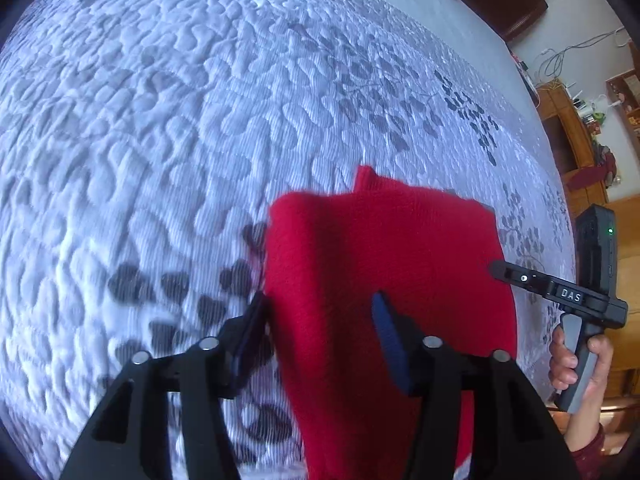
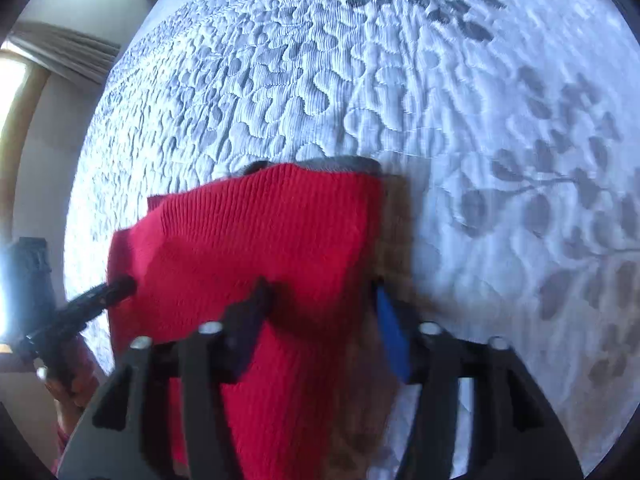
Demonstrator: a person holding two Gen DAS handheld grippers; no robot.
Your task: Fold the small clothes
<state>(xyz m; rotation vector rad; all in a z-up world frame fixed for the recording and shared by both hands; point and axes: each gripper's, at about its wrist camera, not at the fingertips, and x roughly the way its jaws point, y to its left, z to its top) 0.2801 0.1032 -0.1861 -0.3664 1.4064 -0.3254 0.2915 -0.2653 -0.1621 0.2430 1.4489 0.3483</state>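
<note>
The red knit garment (image 1: 384,264) lies on the quilted bedspread (image 1: 168,128), near the bed's right edge in the left wrist view, with loads of bare quilt beyond it and off to the left. Left gripper (image 1: 320,304) has its jaws spread, the red fabric sitting between them but not pinched. Right gripper (image 2: 324,292) is spread too, straddling the garment's right edge. Its body reads "DAS" in the left view, with a hand (image 1: 576,360) on its handle
</note>
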